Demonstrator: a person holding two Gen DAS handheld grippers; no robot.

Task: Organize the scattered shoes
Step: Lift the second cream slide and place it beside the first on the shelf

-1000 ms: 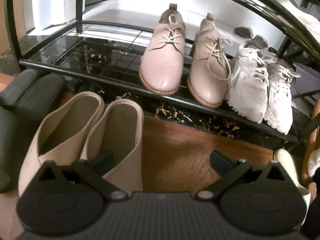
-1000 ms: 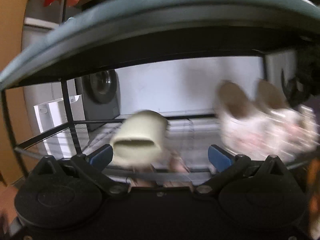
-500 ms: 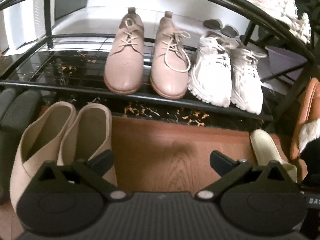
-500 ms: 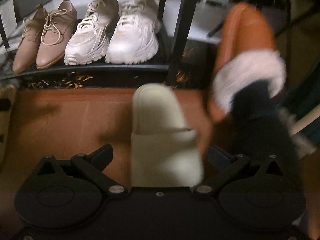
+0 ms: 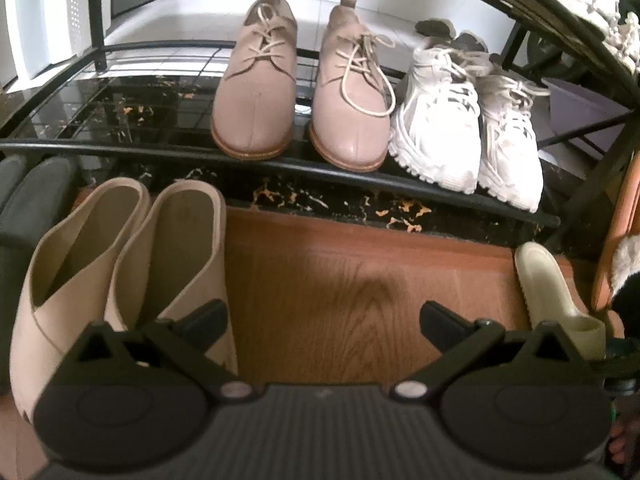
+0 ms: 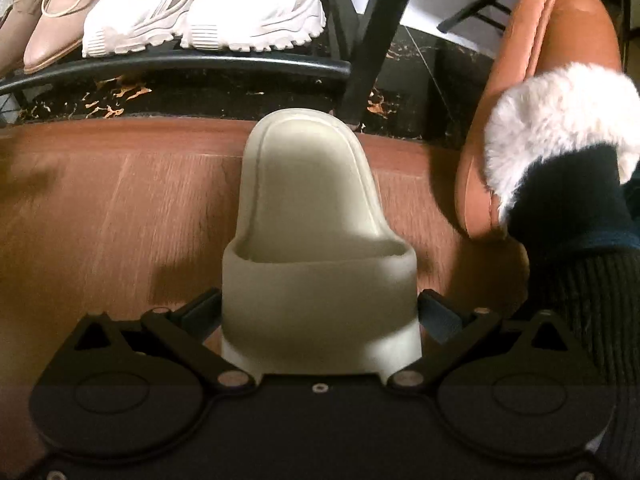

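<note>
We see daylight entering from twelve o'clock in the left wrist view, bleaching the white floor tiles [image 5: 168,20] behind the rack [image 5: 280,162]. The wooden floor [image 5: 340,280] carries a soft shadow. Both views bow rack bars at the rims (fisheye curvature). The right view is dimmer, and the fur trim [image 6: 560,128] looks soft, slightly overexposed.
</note>
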